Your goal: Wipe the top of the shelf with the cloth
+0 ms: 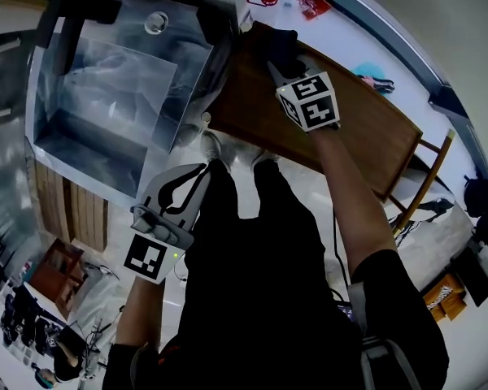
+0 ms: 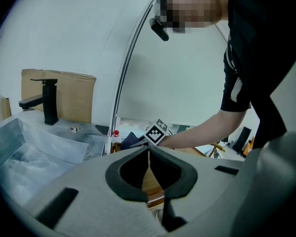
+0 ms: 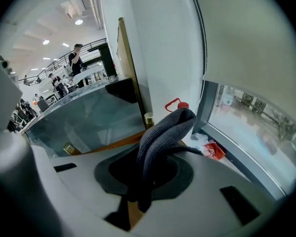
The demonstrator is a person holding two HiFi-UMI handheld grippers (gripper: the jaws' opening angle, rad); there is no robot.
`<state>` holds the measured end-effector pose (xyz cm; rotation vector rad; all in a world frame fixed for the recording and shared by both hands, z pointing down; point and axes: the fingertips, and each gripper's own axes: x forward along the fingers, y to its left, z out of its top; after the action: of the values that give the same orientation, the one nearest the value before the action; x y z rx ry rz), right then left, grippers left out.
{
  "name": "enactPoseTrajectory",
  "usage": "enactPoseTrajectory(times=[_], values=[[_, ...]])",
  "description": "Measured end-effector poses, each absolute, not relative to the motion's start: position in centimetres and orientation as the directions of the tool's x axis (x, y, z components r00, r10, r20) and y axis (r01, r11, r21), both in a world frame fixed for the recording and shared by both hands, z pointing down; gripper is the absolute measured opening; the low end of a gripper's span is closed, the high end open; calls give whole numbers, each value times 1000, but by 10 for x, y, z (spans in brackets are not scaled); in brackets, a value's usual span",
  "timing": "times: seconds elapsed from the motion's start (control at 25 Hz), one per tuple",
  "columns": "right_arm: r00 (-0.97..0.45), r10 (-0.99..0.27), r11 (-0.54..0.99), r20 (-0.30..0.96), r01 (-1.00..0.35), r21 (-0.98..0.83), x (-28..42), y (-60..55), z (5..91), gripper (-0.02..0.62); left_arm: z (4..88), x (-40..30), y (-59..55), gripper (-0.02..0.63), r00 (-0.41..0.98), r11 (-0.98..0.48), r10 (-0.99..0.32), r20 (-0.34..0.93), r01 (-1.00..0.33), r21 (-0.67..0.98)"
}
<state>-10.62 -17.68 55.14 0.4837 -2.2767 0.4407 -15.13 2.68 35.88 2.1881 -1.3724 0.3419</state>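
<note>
Cloth: the dark grey knitted cloth [image 3: 164,132] is being held in the right hand-held gripper [image 1: 275,65], bunched into a thick fold that is sticking out beyond the jaw tips.
Cloth position: it is hanging over the far end of the brown wooden shelf top [image 1: 358,132], near the corner closest to the sink. No view is showing whether it is pressing on the wood.
Right hand-held gripper: its jaws are clamping on the cloth, kept slightly apart by the fabric's thickness. The marker cube [image 1: 309,100] is facing up above the shelf.
Left hand-held gripper: the left hand-held gripper [image 2: 149,168] is hanging low beside the person's leg, well apart from the shelf. Its jaws are pressing together with nothing between them.
Sink: the steel sink under clear plastic film [image 1: 106,96] is sitting just beside the shelf, with a black tap [image 2: 48,100] standing at its back.
Person: an outstretched forearm [image 1: 354,210] is reaching across the shelf.
</note>
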Motion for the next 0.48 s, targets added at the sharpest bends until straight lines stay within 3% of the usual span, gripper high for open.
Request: enactPoseTrajectory(times=[0.48], values=[[-600, -223, 838, 768, -521, -164, -101, -184, 575, 57, 365, -156, 31, 28, 469, -356, -739, 484, -881, 311]])
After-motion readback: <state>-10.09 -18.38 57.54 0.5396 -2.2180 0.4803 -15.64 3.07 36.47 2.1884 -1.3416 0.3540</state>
